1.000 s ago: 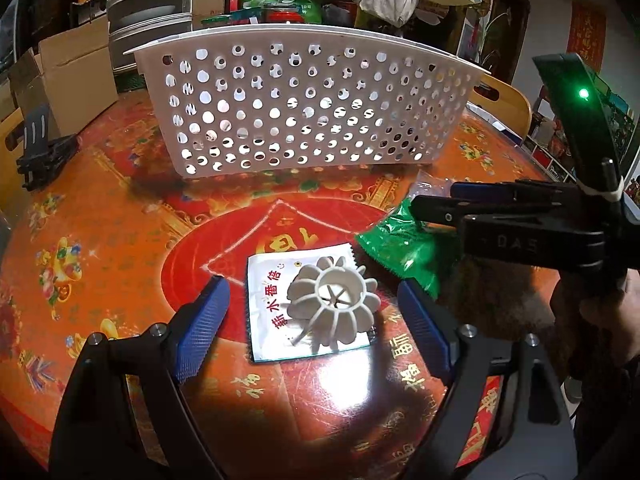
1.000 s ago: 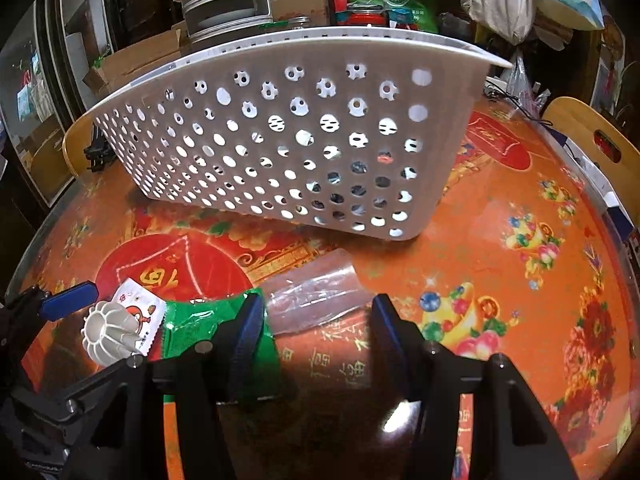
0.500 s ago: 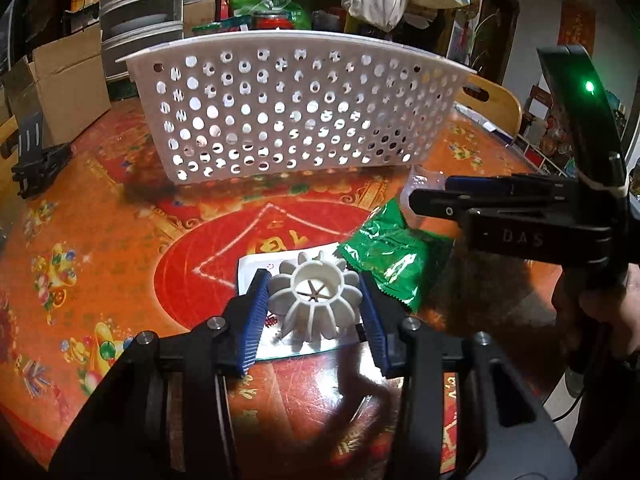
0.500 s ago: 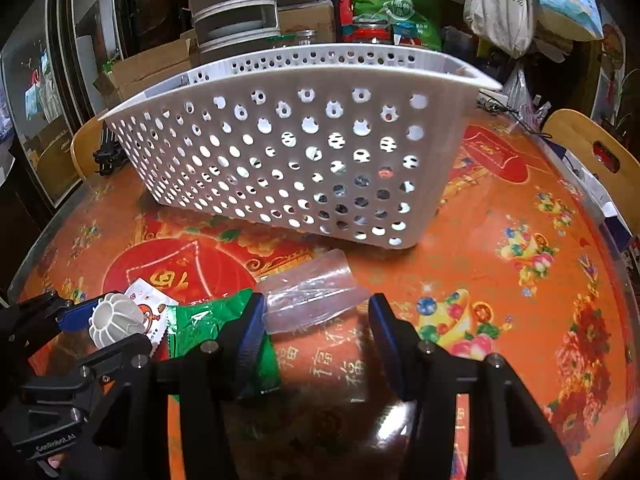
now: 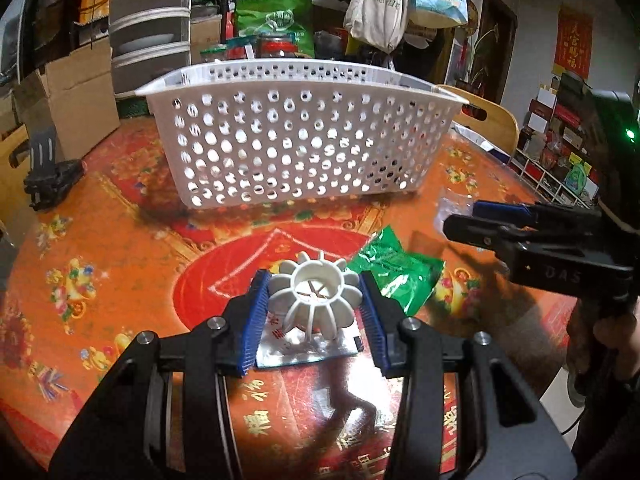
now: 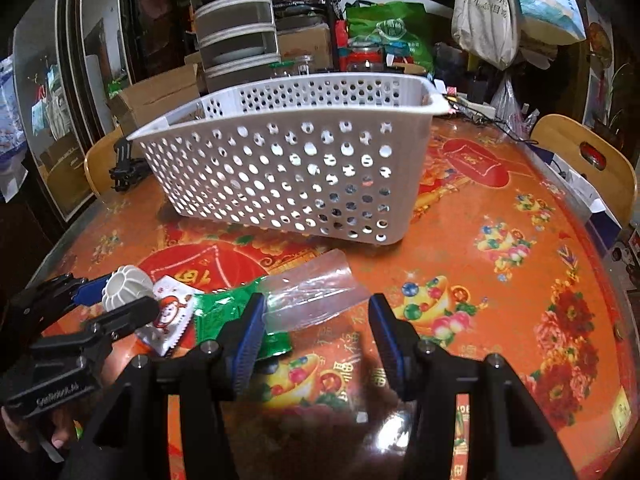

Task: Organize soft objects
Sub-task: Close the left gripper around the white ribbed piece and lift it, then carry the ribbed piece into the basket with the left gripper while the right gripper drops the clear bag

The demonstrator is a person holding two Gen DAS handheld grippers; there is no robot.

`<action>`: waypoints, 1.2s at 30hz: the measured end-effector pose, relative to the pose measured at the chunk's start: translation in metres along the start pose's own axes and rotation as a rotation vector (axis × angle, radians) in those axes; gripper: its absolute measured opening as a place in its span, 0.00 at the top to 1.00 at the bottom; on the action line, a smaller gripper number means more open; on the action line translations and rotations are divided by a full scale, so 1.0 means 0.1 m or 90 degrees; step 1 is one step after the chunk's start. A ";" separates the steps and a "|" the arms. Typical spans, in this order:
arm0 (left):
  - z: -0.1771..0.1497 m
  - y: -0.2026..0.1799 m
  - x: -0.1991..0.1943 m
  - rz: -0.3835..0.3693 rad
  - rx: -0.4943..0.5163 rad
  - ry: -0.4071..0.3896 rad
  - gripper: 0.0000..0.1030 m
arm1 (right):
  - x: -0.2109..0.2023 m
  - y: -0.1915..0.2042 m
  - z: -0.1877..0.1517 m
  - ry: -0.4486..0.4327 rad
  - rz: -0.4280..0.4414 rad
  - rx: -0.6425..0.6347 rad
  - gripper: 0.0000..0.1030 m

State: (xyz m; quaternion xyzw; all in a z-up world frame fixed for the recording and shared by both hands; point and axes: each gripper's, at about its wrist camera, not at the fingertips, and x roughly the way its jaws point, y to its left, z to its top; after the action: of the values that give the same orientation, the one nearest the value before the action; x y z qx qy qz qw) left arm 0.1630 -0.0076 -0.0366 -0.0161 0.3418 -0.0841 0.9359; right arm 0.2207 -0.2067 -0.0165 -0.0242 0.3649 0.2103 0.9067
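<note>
The left gripper [image 5: 316,312] is clenched on the white ribbed plastic ring [image 5: 316,298], blue pads pressed flat against its fluted sides, left and right. The piece is round, open in the middle, thin spokes crossing inside, fins fanning out all around like a flower. It sits on the near part of the table [image 5: 100,264], right on top of a small white sachet [image 5: 308,350] printed with red characters and a cartoon figure. Whether ring and sachet are off the surface, I cannot tell.

Just to the right of it lies a crinkled, glossy green packet [image 5: 394,270], one corner reaching toward the ring. Farther right, a clear plastic bag [image 6: 312,294] lies flat, see-through, creased, its near end between the blue pads of the right gripper [image 6: 316,328]. Those pads stand apart, released, and no pad presses the film. In the right wrist view the green packet slips under the left finger.

Beyond all this, at the far middle of the table, stands the white perforated basket [image 5: 296,148], upright, walls dotted with round holes. The tablecloth is orange and red with fruit and flower prints
</note>
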 end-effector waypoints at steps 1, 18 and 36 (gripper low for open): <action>0.02 0.00 -0.02 0.001 0.000 -0.002 0.60 | -0.03 0.01 0.00 -0.004 0.001 0.000 0.49; 0.46 0.13 -0.38 0.013 0.003 -0.054 0.60 | -0.56 0.19 0.24 -0.075 0.010 -0.012 0.49; 1.66 0.26 -0.33 0.022 0.008 -0.073 0.60 | -0.60 0.00 1.15 -0.112 0.006 -0.003 0.49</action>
State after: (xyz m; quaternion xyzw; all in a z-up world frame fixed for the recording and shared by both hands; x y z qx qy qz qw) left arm 0.2489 0.0189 0.1096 -0.0088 0.2871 -0.0690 0.9554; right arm 0.2567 -0.2061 0.1082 -0.0058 0.2834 0.2164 0.9342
